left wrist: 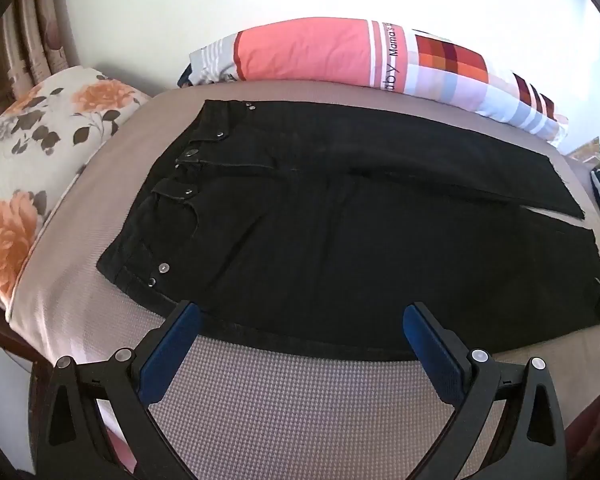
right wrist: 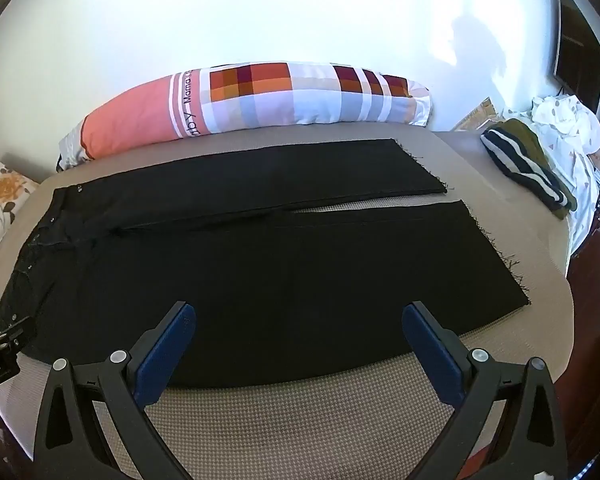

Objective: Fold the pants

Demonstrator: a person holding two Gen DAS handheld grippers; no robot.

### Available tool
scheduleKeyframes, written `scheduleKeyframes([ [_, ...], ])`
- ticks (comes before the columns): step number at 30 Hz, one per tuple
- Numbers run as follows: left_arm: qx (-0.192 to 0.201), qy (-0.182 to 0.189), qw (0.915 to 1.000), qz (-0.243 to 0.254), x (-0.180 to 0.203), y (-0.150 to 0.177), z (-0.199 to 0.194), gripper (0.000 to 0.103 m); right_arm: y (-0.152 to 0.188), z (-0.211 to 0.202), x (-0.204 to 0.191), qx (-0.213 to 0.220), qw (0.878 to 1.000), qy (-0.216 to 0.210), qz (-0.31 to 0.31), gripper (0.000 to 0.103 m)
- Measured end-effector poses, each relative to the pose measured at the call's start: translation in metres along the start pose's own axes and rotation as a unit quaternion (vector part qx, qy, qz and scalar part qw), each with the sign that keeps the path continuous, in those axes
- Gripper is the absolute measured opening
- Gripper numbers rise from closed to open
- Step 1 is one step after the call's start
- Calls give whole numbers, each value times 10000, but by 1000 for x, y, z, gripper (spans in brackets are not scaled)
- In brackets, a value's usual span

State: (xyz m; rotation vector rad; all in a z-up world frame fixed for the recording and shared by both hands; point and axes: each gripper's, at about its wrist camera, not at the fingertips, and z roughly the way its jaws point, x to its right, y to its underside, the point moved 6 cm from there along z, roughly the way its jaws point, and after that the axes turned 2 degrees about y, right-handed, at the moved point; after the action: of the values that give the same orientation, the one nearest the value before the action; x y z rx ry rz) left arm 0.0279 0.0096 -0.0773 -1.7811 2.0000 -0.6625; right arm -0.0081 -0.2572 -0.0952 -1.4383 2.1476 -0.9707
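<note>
Black pants [left wrist: 340, 220] lie flat and spread out on the bed, waistband to the left, both legs running right. They also show in the right wrist view [right wrist: 280, 272], with frayed leg hems at the right and a narrow gap between the legs. My left gripper [left wrist: 300, 320] is open and empty, its blue-padded fingers just above the pants' near edge by the waist end. My right gripper [right wrist: 298, 320] is open and empty above the near leg's edge. Each gripper's edge shows in the other's view.
The bed [left wrist: 300, 400] has a beige textured cover. A floral pillow [left wrist: 40, 152] lies at the left. A long pink and checked pillow [right wrist: 260, 96] lies along the wall. A striped garment pile [right wrist: 528, 164] and white cloth [right wrist: 572, 128] sit at the right.
</note>
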Motion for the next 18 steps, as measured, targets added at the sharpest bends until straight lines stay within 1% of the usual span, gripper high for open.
scheduleKeyframes([
  [4,40,93,9999,25,4,3,-1,101,1,1,0,-17,10000,-9,-9,103],
  [11,294,139,9994,86,5,-1,-9,101,-1,0,0,-15,10000,2,44,103],
  [15,308,162,9994,90,5,-3,-11,101,1,0,1,9,10000,3,37,103],
  [18,221,195,9996,28,4,-3,-12,101,0,0,2,7,10000,0,45,103],
])
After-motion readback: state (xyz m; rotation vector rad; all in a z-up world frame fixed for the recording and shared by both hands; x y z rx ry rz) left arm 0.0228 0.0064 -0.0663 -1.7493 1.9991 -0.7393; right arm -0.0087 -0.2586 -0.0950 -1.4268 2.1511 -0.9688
